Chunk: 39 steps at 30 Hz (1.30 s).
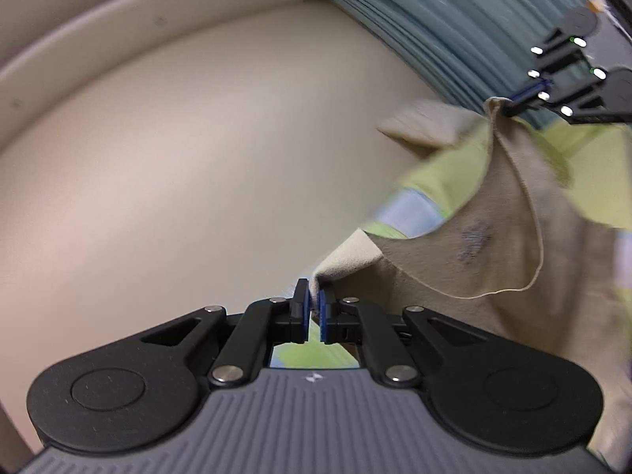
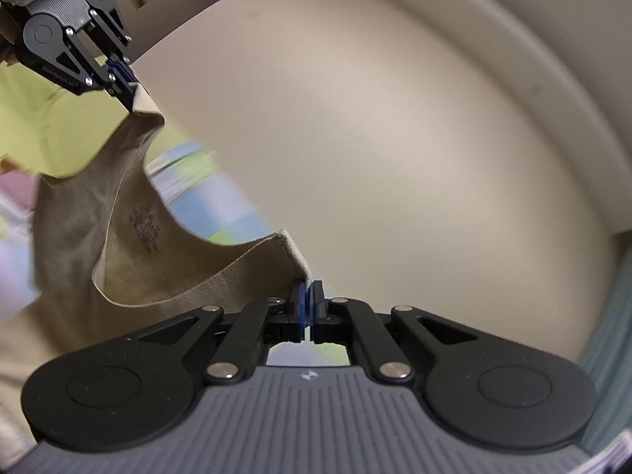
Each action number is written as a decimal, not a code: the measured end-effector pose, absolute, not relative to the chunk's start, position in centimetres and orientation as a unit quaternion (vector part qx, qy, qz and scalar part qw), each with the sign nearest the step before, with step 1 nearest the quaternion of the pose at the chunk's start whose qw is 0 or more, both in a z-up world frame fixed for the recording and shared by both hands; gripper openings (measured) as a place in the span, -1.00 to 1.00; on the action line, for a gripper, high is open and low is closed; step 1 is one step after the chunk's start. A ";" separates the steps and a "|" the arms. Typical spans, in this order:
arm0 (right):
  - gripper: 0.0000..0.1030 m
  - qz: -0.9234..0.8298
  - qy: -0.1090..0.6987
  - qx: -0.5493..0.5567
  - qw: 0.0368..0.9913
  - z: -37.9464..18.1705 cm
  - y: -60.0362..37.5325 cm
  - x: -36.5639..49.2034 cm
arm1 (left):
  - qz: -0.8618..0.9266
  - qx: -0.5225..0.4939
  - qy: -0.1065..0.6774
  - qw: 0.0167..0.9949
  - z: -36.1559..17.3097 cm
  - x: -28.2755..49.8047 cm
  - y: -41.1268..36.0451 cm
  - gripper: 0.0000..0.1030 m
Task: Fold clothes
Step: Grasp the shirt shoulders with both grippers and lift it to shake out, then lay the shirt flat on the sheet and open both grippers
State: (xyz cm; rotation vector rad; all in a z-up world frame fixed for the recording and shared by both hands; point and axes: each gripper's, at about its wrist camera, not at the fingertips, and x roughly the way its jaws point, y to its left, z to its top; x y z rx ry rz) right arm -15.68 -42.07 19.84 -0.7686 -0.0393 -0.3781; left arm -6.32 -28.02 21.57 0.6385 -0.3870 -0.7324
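A beige garment with a small dark print hangs in the air, stretched between both grippers. My left gripper is shut on one top corner of it. In the right wrist view my right gripper is shut on the other top corner of the beige garment. Each camera also catches the other hand's tool: the right gripper at the upper right of the left wrist view, the left gripper at the upper left of the right wrist view, both pinching cloth. The neckline sags in a curve between them.
A cream wall with a moulding near the ceiling fills most of both views. Teal pleated curtains hang at the upper right of the left wrist view. Below the garment lies a yellow-green surface with pale blue stripes.
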 end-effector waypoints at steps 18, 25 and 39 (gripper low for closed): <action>-1.00 -0.157 0.155 -0.371 0.902 10.8 -58.2 10.8 | -0.349 0.366 0.059 0.861 1.4 21.9 -50.3 -0.94; -1.00 -0.111 0.278 -0.314 0.901 -3.2 -63.4 21.6 | -0.354 0.396 0.159 0.832 -13.1 29.1 -55.1 -0.94; -1.00 -0.091 0.318 -0.305 0.893 -12.2 -66.3 29.1 | -0.340 0.396 0.189 0.831 -16.0 35.8 -59.3 -0.94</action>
